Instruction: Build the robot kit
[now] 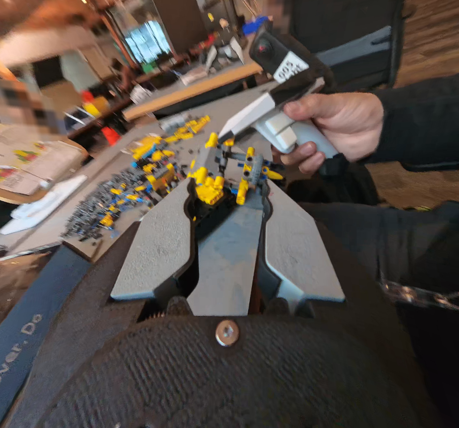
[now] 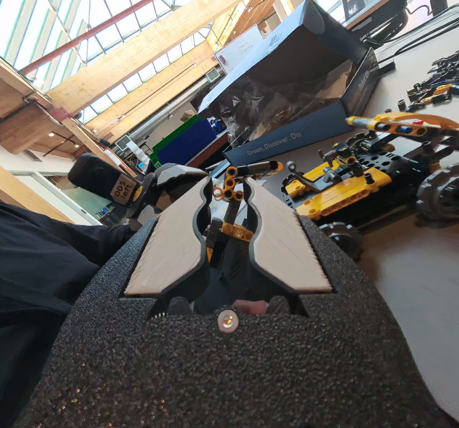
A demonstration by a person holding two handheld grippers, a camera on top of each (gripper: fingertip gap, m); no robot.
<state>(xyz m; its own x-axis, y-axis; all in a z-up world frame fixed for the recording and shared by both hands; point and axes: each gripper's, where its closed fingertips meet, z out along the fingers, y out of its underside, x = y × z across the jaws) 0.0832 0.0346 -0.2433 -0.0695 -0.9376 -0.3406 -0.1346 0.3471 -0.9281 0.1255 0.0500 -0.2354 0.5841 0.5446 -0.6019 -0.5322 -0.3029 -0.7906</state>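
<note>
Between the fingers of the left gripper sits a small yellow-and-grey brick assembly, and those fingers are clamped onto its lower yellow end, holding it up off the table. Over on the other side, the right gripper comes in from above, a hand wrapped round its white handle, its tip touching the top of that same assembly at a yellow piece. From the right wrist view, the right gripper has its fingers drawn in narrow around the yellow holed beams and black rod of the brick assembly; whether the pads actually press on the piece, I cannot tell. The left gripper's black body shows just to the left there.

Moving outward: below and beyond the held piece, a heap of loose yellow, black and blue bricks is spread over the middle of the table, with more yellow ones toward the far edge. A white tray lies near the left edge. In the right wrist view a half-built yellow and black vehicle with dark wheels stands on the table just right of the fingers, and behind it an open dark cardboard box with crumpled clear plastic inside. A few scattered small parts lie toward the far right corner.
</note>
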